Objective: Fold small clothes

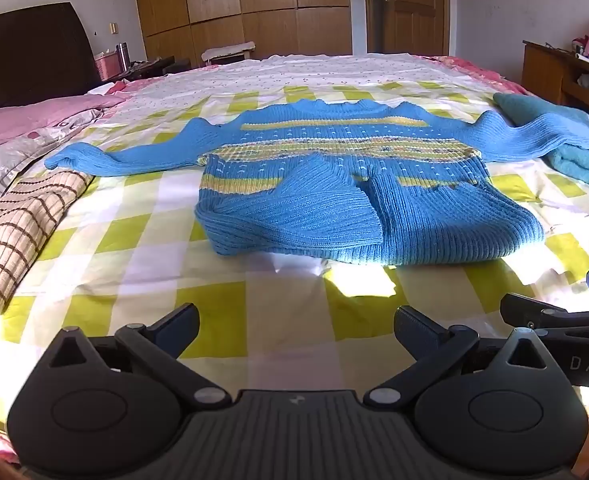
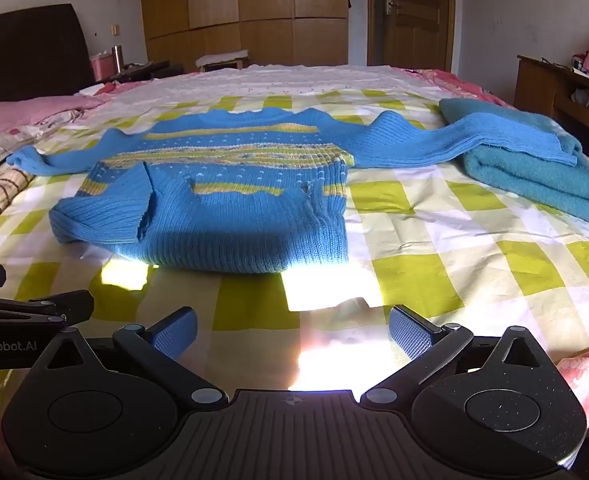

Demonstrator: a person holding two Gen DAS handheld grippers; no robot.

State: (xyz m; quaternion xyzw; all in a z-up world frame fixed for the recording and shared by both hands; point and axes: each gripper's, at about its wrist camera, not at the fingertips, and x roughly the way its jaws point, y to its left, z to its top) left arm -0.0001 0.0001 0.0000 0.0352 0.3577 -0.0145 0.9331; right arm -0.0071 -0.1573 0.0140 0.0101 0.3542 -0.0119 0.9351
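- On the green-and-white checked bed [image 1: 142,240], a blue knitted sweater with yellow stripes [image 1: 334,184] lies, hem folded up.
- Left tool [image 1: 296,326] and right tool [image 2: 292,330]: fingers apart, empty.

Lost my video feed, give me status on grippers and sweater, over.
Left gripper and right gripper open, empty, short of the blue sweater. Hem folded up, sleeves spread. One sleeve lies over the folded teal towel.

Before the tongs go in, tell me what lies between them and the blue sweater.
Nothing visible does. Both the left tongs and the right tongs hang open over bare checked bedsheet, which runs clear to the blue sweater. The folded teal towel sits off to the right, under one sleeve.
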